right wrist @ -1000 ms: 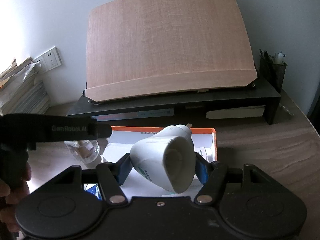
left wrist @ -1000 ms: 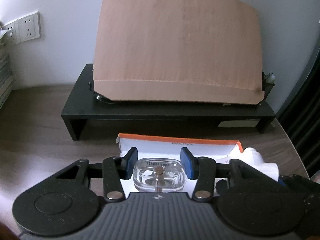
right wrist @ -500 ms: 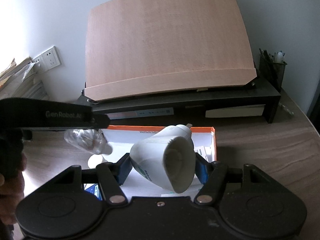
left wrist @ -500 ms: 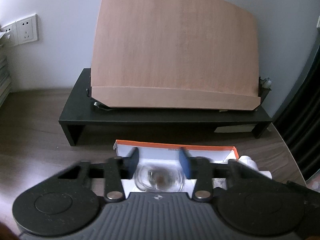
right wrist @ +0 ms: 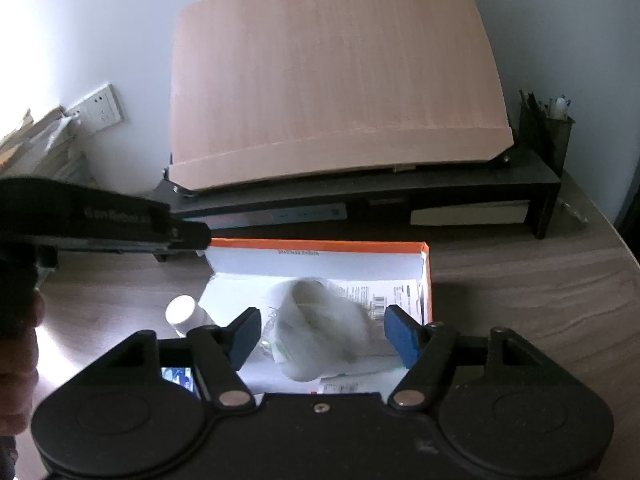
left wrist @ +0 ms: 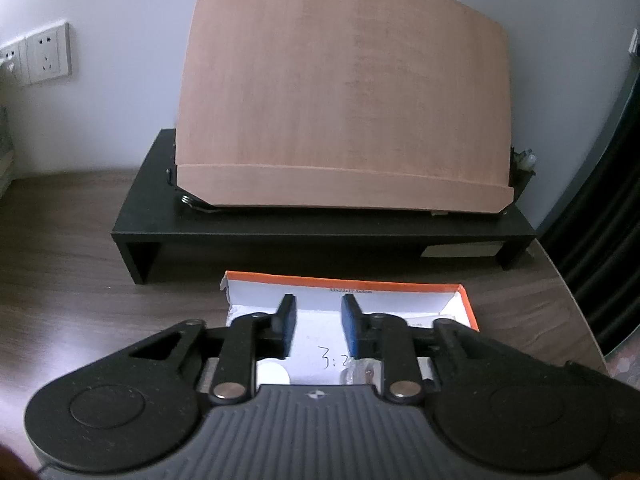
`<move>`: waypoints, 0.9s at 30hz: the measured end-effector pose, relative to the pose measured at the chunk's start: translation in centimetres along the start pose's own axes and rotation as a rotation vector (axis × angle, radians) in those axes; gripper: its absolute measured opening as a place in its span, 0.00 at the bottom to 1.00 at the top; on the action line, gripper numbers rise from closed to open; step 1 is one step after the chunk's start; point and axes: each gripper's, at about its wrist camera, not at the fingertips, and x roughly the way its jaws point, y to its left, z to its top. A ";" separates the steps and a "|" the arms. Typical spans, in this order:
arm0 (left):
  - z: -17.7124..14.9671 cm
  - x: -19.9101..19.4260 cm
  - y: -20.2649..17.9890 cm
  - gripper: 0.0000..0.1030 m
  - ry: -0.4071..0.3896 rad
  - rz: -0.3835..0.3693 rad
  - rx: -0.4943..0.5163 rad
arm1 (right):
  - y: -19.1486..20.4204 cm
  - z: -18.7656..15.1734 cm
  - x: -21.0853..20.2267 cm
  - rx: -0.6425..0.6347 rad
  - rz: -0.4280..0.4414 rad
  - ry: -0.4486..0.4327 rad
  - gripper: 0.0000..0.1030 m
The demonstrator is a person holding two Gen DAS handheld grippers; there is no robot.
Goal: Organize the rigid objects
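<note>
An orange-rimmed white cardboard box (left wrist: 344, 282) (right wrist: 320, 245) lies open on the wooden desk. My left gripper (left wrist: 318, 320) is open and empty above the box; the clear glass bottle (left wrist: 360, 374) lies below it in the box, half hidden by the right finger. A white cap (left wrist: 272, 372) shows at the box's left. My right gripper (right wrist: 322, 332) is open wide; the white cone-shaped object (right wrist: 320, 328) is blurred between the pads, loose over the box. A white round-capped bottle (right wrist: 182, 312) stands left of the box. The left gripper's body (right wrist: 100, 216) shows at the left.
A black monitor riser (left wrist: 320, 232) (right wrist: 400, 196) behind the box carries a tilted wooden board (left wrist: 344, 92) (right wrist: 332, 72). A pen holder (right wrist: 546, 132) stands on its right end. Wall sockets (left wrist: 44, 54) and stacked papers (right wrist: 36, 148) are at the left.
My left gripper rose and let go of the glass bottle, which now lies in the box. My right gripper opened and the white cone dropped from its pads.
</note>
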 end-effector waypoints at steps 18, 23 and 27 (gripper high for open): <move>-4.6 -7.7 -1.1 1.00 -0.003 0.111 -0.001 | -1.0 -2.8 -8.7 0.039 -0.047 -0.056 0.86; -7.5 -10.0 -1.6 1.00 0.045 0.106 0.014 | -0.5 -5.5 -11.8 0.078 -0.068 -0.030 0.87; -9.8 -11.3 -1.8 1.00 0.073 0.105 0.020 | 0.2 -7.7 -13.6 0.080 -0.090 -0.008 0.87</move>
